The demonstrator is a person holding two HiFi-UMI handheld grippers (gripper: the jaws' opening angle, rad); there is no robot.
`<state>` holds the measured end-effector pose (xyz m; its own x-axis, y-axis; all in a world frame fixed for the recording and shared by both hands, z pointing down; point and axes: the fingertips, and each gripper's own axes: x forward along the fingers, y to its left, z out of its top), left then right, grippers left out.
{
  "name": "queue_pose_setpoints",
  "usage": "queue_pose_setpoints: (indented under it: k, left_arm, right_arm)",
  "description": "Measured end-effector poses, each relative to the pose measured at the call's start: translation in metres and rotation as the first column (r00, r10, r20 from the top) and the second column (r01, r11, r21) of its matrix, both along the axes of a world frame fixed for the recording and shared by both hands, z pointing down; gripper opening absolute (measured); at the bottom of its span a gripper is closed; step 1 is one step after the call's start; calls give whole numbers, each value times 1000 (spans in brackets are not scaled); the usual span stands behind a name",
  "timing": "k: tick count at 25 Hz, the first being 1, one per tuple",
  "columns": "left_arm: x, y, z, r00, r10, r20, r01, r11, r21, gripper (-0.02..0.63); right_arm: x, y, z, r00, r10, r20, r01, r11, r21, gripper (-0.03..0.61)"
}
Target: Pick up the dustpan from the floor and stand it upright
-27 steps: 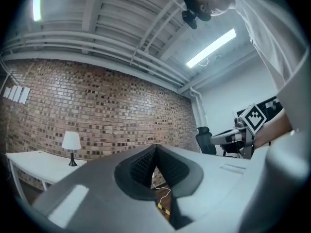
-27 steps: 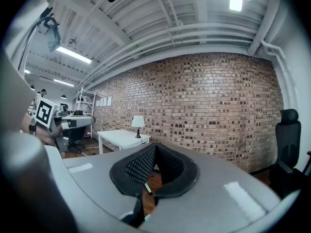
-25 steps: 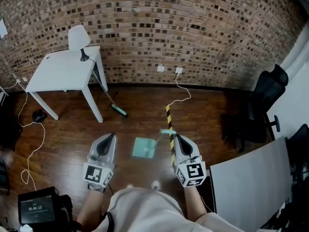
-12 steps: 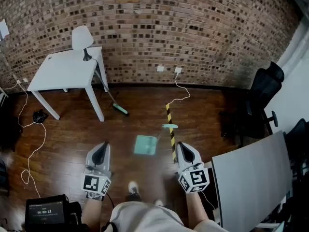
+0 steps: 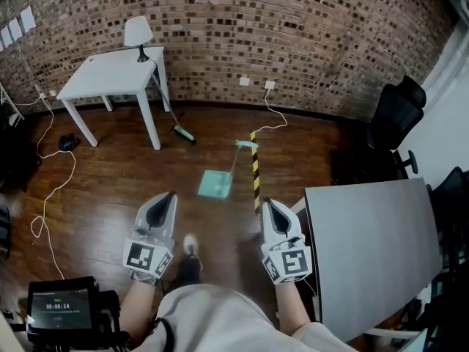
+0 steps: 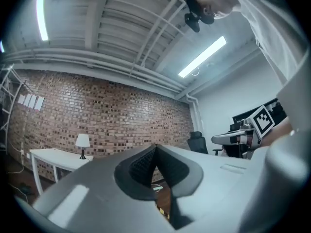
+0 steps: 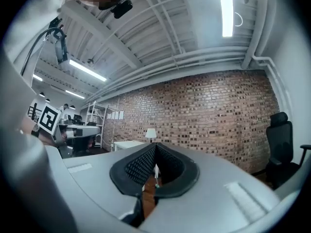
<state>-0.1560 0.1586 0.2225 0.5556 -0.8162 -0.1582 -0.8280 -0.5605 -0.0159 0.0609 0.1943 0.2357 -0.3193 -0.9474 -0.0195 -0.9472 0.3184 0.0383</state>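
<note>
Brick-walled room: dustpan (image 5: 215, 185) sits on wooden floor (image 5: 102, 196), ahead of left gripper (image 5: 171, 195) and right gripper (image 5: 267, 202), both closed, empty.

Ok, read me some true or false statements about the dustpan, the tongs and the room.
The dustpan is on the floor ahead of both tongs. True.
The left tongs are wide open. False: they are shut and empty.
A lamp stands on the white table. True.
The right tongs grip the dustpan's handle. False: they are shut, empty and apart from it.
The broom lies flat beside the dustpan. False: it leans at the white table.
</note>
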Motion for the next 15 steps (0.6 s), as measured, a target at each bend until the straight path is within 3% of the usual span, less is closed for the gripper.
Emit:
queue_pose_setpoints:
  k: [6, 11, 15]
  left_arm:
    - [17, 123, 23, 999, 2, 41, 0, 999, -55, 2]
    - [21, 186, 15, 1000, 7, 18, -6, 998, -66, 2]
    - [7, 206, 8, 1000, 3, 4, -3, 999, -43, 2]
  right_arm:
    - [4, 106, 14, 1000, -11, 10, 11, 998, -67, 12]
    - [20, 171, 6, 982, -9, 188, 22, 997, -70, 14]
    - [22, 191, 1, 995, 39, 96, -32, 997, -67, 12]
